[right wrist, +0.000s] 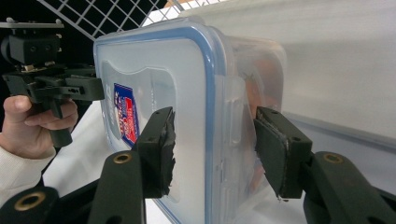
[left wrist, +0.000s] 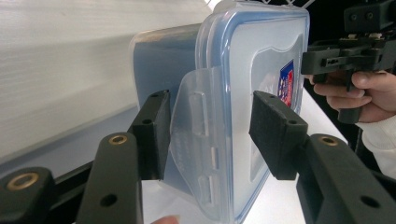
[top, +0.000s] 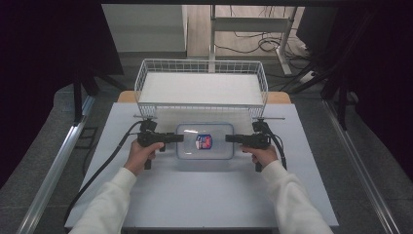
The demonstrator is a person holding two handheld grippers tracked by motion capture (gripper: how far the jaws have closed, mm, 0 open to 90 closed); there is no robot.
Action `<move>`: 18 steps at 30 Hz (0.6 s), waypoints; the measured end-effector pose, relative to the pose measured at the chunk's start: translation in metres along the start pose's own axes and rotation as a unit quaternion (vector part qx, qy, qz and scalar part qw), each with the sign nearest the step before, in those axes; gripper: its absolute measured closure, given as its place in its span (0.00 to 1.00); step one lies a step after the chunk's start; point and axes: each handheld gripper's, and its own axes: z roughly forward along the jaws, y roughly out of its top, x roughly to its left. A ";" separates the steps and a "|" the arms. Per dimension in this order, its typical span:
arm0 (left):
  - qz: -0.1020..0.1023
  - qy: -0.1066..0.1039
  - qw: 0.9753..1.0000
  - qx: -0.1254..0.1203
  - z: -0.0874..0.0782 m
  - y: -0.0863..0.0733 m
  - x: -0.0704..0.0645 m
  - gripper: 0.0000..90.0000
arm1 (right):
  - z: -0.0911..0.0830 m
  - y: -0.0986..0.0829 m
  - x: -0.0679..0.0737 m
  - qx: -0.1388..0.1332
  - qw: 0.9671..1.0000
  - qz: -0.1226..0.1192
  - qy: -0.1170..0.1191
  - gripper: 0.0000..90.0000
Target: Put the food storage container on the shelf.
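Two grippers: left gripper (top: 178, 138) and right gripper (top: 230, 139), jaws parted astride opposite short ends, not clamped.
Container (top: 204, 141): clear plastic box, blue-sealed lid, centre of high view, on table (top: 195, 195), near wire basket (top: 201, 88).
Handling: likely light, rigid, smooth, slippery.
Hold: latch flap (left wrist: 198, 135), lid rim.

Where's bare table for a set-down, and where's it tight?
Free: the wide strip of table between the container and the near edge, between the sleeves; also both outer margins. Crowded: the container's short ends, straddled by the left gripper and right gripper, and the gap to the wire basket.
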 end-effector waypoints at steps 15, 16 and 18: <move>-0.038 0.016 0.999 -0.013 0.011 0.002 0.012 0.53 | 0.015 0.000 -0.016 -0.025 0.999 0.035 -0.009 0.51; -0.038 0.016 0.999 -0.013 0.011 0.002 0.012 0.53 | 0.015 0.000 -0.016 -0.025 0.999 0.035 -0.009 0.51; -0.042 0.016 0.999 -0.017 0.012 0.002 0.013 0.53 | 0.018 0.000 -0.016 -0.031 0.999 0.040 -0.016 0.50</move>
